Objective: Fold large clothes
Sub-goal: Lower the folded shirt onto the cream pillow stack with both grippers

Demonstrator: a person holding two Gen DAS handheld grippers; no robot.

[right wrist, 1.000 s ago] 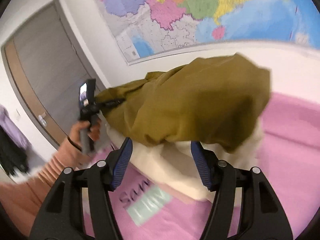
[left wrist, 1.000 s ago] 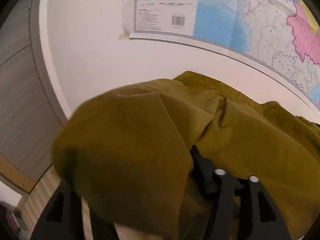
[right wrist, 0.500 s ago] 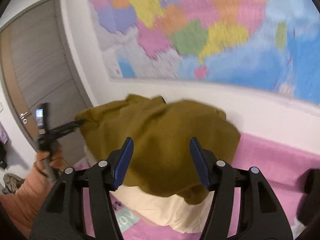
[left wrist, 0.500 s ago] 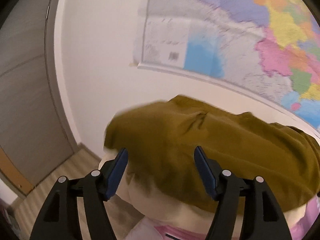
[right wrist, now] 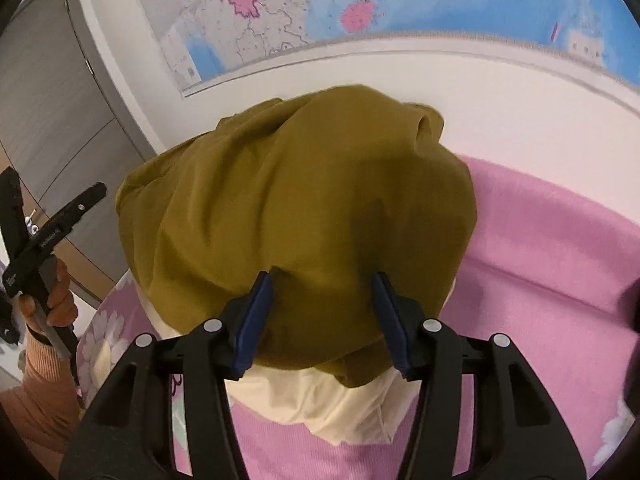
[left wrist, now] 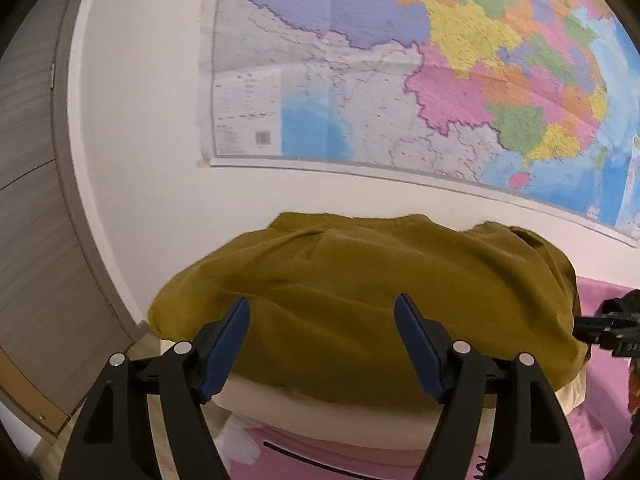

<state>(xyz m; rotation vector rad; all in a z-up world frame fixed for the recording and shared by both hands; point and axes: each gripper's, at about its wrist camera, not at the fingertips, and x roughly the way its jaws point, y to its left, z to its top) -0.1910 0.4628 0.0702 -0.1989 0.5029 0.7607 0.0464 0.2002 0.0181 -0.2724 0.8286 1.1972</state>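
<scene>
Olive garment (right wrist: 304, 208) heaped ahead of both spread hand-held grippers, ungripped.

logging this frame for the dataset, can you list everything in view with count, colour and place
olive-green cloth garment: one, olive green, bunched in a heap on top of the cream item
cream fabric item: one, cream, under the garment, lying on the pink cover
pink fleece cover with white flowers: one, pink, spread below and to the right
paper wall map: one, multicoloured, on the white wall behind the heap
grey door: one, grey with wood-tone edge, far left
left gripper: one, black with blue pads, open, hovering in front of the garment
right gripper: one, black with blue pads, open, tips right at the garment's near edge
left hand: one, orange sleeve, holding the left gripper's handle
</scene>
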